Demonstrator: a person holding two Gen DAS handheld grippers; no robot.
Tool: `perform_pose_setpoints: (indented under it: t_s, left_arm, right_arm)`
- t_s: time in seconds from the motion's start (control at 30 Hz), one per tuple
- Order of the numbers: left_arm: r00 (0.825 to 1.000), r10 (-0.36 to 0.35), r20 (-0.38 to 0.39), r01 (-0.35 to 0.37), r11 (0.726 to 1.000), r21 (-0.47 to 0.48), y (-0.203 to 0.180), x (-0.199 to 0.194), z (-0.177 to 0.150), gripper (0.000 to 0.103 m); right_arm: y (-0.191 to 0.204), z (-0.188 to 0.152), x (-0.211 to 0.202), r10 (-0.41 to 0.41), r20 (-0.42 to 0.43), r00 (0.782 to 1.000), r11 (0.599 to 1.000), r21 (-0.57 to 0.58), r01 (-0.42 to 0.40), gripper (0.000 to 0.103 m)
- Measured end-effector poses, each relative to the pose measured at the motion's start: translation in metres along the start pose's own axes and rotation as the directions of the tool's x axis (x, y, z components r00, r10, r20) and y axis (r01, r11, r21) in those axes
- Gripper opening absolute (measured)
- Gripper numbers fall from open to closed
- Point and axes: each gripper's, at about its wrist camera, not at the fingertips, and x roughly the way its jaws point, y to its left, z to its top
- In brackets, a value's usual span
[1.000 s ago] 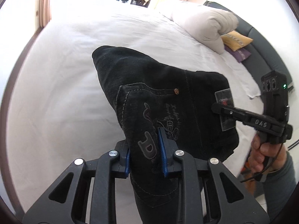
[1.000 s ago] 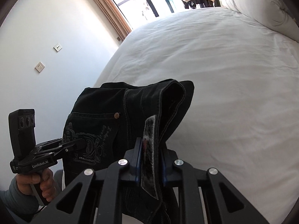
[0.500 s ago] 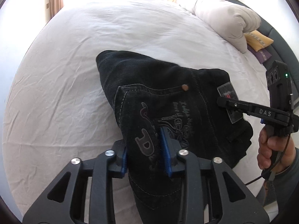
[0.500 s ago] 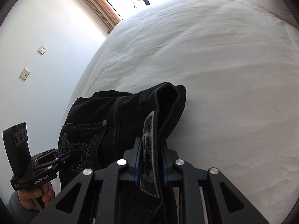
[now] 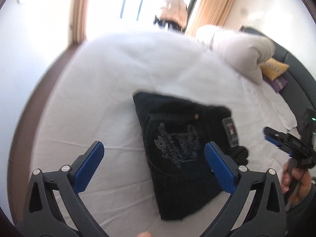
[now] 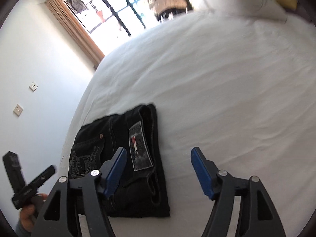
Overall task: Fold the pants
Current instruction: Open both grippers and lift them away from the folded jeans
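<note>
The black pants (image 5: 183,154) lie folded into a compact rectangle on the white bed (image 5: 110,90), back pocket embroidery and a grey waist label facing up. They also show in the right wrist view (image 6: 126,158). My left gripper (image 5: 154,156) is open and empty, raised above the near end of the pants. My right gripper (image 6: 158,162) is open and empty, above the right edge of the pants; it also appears at the right of the left wrist view (image 5: 276,138). The left gripper appears at the lower left of the right wrist view (image 6: 39,179).
A rolled white duvet (image 5: 237,49) lies at the head of the bed, with a yellow cushion (image 5: 273,69) and a purple one beside it. A window with curtains (image 6: 110,11) is beyond the bed. A white wall (image 6: 29,69) runs along the left.
Both grippers have opened and let go of the pants, then lifted and drawn back. The pants now lie flat and folded on the bed.
</note>
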Motion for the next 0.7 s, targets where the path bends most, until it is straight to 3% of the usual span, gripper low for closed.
perform_pose_setpoints:
  t_s: [0.1, 0.2, 0.27, 0.3, 0.37, 0.4, 0.47, 0.5, 0.53, 0.6, 0.63, 0.7]
  left_arm:
    - [0.987, 0.071, 0.145, -0.076, 0.997, 0.033, -0.010, -0.055, -0.004, 0.103]
    - [0.935, 0.146, 0.324, -0.187, 0.978, 0.096, -0.032, -0.118, 0.002, 0.103]
    - [0.858, 0.172, 0.483, -0.275, 0.950, 0.150, -0.051, -0.168, 0.003, 0.103]
    - [0.797, 0.176, 0.578, -0.330, 0.928, 0.174, -0.064, -0.199, 0.001, 0.103]
    - [0.720, 0.173, 0.672, -0.387, 0.904, 0.183, -0.079, -0.238, -0.002, 0.103]
    - [0.668, 0.181, 0.722, -0.423, 0.890, 0.169, -0.088, -0.263, -0.004, 0.103]
    - [0.604, 0.186, 0.775, -0.436, 0.891, 0.126, -0.097, -0.300, -0.007, 0.103]
    - [0.589, 0.173, 0.790, -0.418, 0.901, 0.114, -0.100, -0.316, -0.008, 0.103]
    - [0.589, 0.155, 0.793, -0.393, 0.912, 0.114, -0.101, -0.327, -0.008, 0.103]
    - [0.625, 0.122, 0.771, -0.347, 0.928, 0.135, -0.103, -0.343, -0.005, 0.103]
    - [0.658, 0.106, 0.746, -0.331, 0.930, 0.160, -0.104, -0.347, -0.002, 0.103]
    - [0.703, 0.096, 0.705, -0.314, 0.931, 0.186, -0.105, -0.352, -0.003, 0.103]
  right_arm:
    - [0.021, -0.010, -0.057, -0.048, 0.180, 0.983, 0.995, -0.083, 0.064, 0.091]
    - [0.041, -0.020, -0.122, -0.036, 0.388, 0.921, 0.988, -0.123, 0.091, 0.103]
    - [0.056, -0.021, -0.157, -0.025, 0.502, 0.865, 0.985, -0.134, 0.107, 0.103]
    - [0.063, -0.022, -0.172, -0.018, 0.539, 0.842, 0.984, -0.141, 0.112, 0.103]
    - [0.078, -0.022, -0.207, 0.003, 0.618, 0.786, 0.978, -0.168, 0.127, 0.103]
    - [0.088, -0.022, -0.224, 0.012, 0.649, 0.761, 0.972, -0.187, 0.145, 0.103]
    - [0.108, -0.023, -0.250, 0.012, 0.700, 0.714, 0.956, -0.216, 0.197, 0.103]
    - [0.119, -0.026, -0.264, 0.001, 0.737, 0.676, 0.945, -0.221, 0.240, 0.103]
    - [0.126, -0.029, -0.275, -0.009, 0.765, 0.644, 0.937, -0.219, 0.272, 0.103]
    - [0.135, -0.037, -0.309, -0.006, 0.817, 0.577, 0.924, -0.216, 0.316, 0.103]
    - [0.137, -0.037, -0.318, 0.002, 0.824, 0.567, 0.923, -0.220, 0.316, 0.103]
    - [0.143, -0.038, -0.328, 0.025, 0.827, 0.562, 0.925, -0.233, 0.301, 0.103]
